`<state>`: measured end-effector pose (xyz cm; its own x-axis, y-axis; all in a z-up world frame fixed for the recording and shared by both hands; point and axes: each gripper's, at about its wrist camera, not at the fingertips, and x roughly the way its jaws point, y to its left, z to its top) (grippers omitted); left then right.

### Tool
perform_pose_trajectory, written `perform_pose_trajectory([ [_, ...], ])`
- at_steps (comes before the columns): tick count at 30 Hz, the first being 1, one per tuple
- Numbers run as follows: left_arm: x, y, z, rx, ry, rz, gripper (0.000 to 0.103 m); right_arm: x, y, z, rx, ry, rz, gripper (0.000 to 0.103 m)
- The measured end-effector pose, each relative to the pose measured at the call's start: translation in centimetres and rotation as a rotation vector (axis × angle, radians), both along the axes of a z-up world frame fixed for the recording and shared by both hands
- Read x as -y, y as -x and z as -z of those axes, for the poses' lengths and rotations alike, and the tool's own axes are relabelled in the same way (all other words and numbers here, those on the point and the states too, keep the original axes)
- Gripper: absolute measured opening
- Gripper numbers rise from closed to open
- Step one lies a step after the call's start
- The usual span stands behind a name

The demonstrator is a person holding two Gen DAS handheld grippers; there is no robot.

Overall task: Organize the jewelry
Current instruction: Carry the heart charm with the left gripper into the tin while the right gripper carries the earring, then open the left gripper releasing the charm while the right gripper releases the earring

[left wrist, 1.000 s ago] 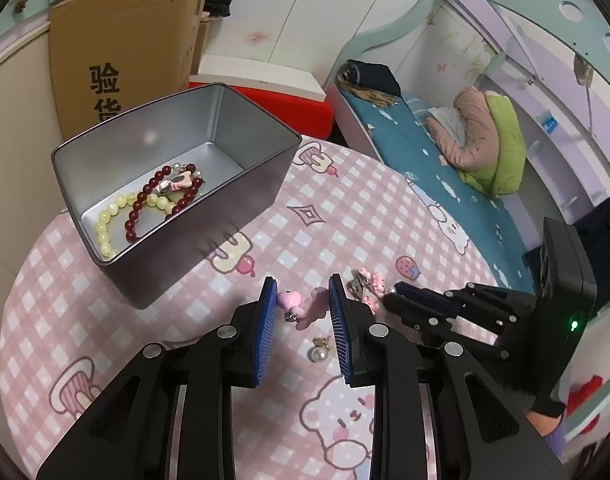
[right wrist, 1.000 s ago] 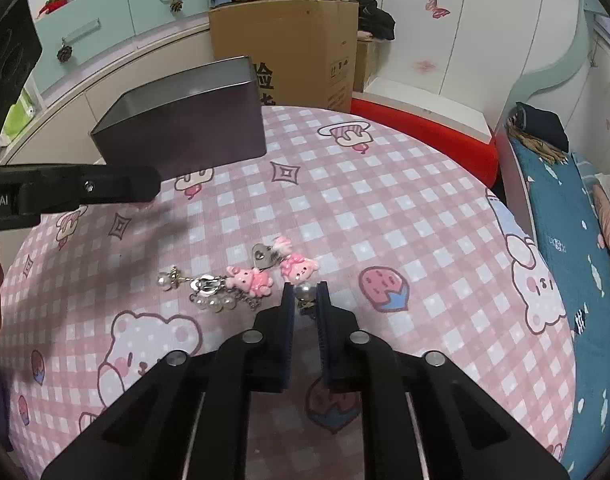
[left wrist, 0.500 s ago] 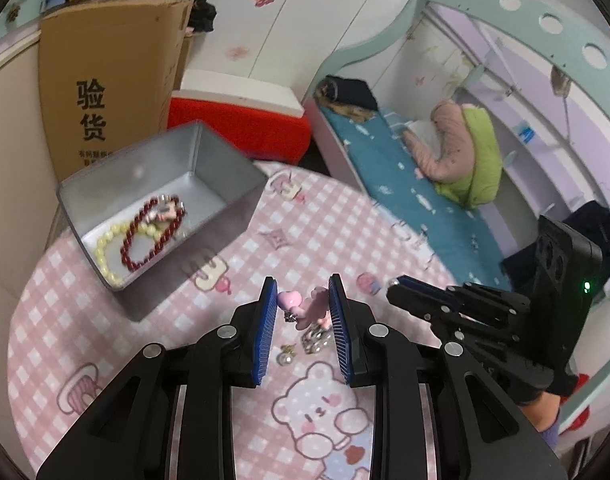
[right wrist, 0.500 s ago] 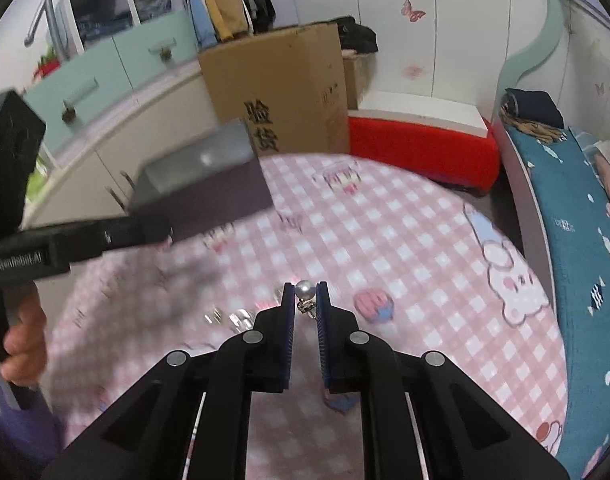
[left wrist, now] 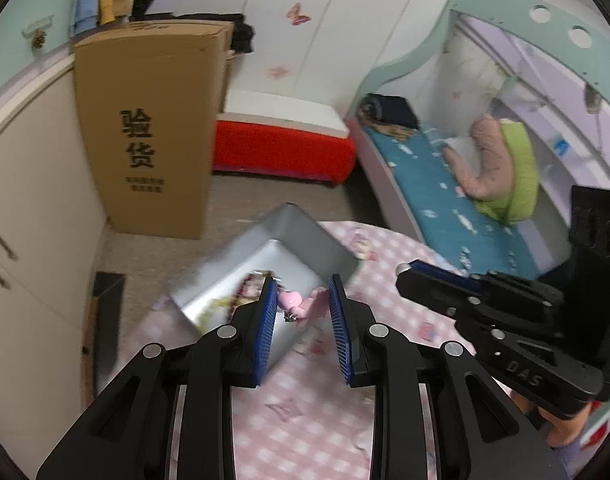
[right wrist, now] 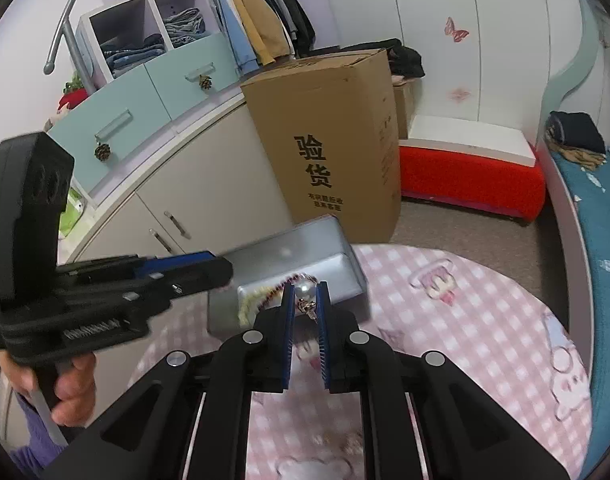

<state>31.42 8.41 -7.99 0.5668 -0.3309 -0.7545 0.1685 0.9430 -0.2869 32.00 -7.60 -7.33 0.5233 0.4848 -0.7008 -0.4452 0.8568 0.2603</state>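
Note:
My left gripper (left wrist: 301,304) is shut on a pink charm (left wrist: 303,305) and holds it above the near edge of the grey metal tin (left wrist: 325,244). Beaded bracelets (left wrist: 241,292) lie blurred inside the tin. My right gripper (right wrist: 305,300) is shut on a pearl earring (right wrist: 307,291) and holds it in the air in front of the tin (right wrist: 289,248). The right gripper also shows at the right of the left wrist view (left wrist: 405,272), and the left gripper shows at the left of the right wrist view (right wrist: 225,272).
The tin stands at the far edge of a round table with a pink checked cloth (right wrist: 445,320). A tall cardboard box (right wrist: 329,136) stands on the floor behind it. A cabinet (left wrist: 29,200) is to the left, a bed (left wrist: 445,184) to the right.
Both grippers have lifted off the table with their pieces and moved toward the tin. The loose jewelry left on the cloth has dropped out of the left wrist view.

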Motion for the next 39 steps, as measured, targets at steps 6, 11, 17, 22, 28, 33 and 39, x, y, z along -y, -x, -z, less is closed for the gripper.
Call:
perform_pose_trajectory([
  [6,-1.2,-1.6,2.1,-0.047,-0.025,-0.025,0.027,-2.9,-2.2,1.7,-0.046,0.017,-0.016,0.011],
  [11,-1.9,-2.3,3.8,-0.082,-0.03,-0.027,0.027,-4.5,-3.4,3.9,-0.09,0.041,-0.025,0.011],
  [17,-1.6,-2.5,4.7,-0.092,-0.049,-0.03,0.028,-5.3,-4.0,5.4,-0.118,0.065,-0.024,0.011],
  [22,-1.5,-2.3,4.5,-0.09,-0.045,-0.034,0.028,-5.5,-4.3,5.9,-0.133,0.071,-0.025,0.011],
  [28,-1.5,-2.1,4.3,-0.09,-0.051,-0.05,0.031,-5.7,-4.4,6.0,-0.14,0.064,-0.028,0.011],
  [33,-1.8,-1.7,3.8,-0.073,-0.051,-0.069,0.046,-5.1,-4.4,5.9,-0.151,0.041,-0.026,0.013],
  [39,-1.1,-0.5,2.1,-0.034,-0.057,-0.053,0.05,-4.0,-3.3,4.5,-0.128,0.023,-0.021,0.017],
])
